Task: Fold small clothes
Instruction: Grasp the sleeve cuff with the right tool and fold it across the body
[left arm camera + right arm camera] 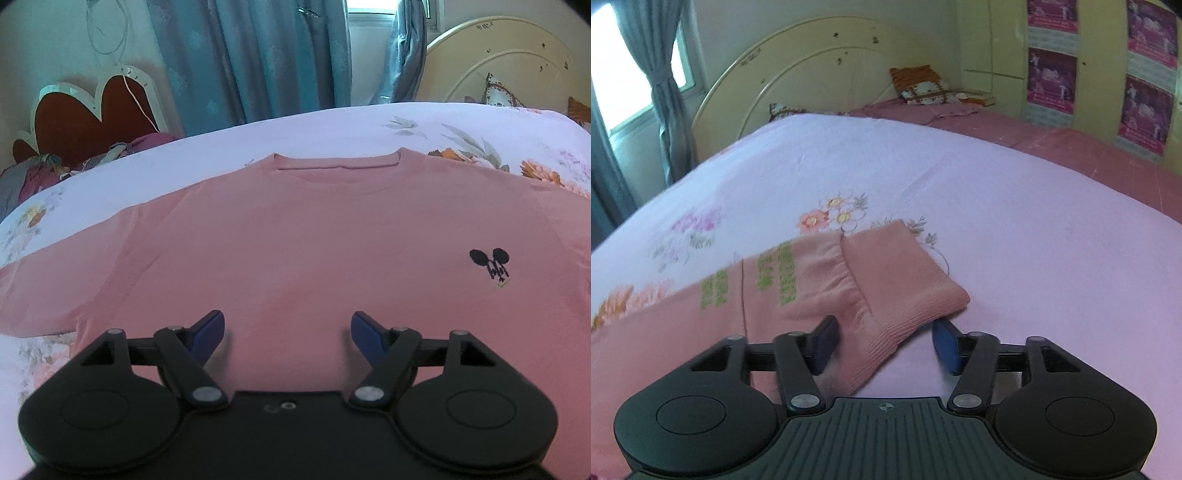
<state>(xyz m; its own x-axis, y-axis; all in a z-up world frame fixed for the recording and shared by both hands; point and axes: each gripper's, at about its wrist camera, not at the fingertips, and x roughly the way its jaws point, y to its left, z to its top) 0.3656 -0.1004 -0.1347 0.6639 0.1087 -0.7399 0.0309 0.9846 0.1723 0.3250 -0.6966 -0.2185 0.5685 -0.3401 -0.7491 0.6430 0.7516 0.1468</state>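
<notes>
A small pink sweatshirt (295, 236) lies flat on the bed, neck hole at the far side, with a small black mouse logo (489, 266) on its chest. My left gripper (288, 332) is open and empty, hovering over the shirt's lower body. In the right wrist view the shirt's sleeve (827, 280), with green lettering, ends in a ribbed cuff (905, 280). My right gripper (884, 343) is open, its jaws on either side of the cuff's near edge, not closed on it.
The bed has a pale lilac floral sheet (960, 206) and a cream headboard (812, 74) with pillows (919, 85). Teal curtains (251, 55) hang by the window. A heart-shaped red chair back (92, 114) with piled clothes stands at the left.
</notes>
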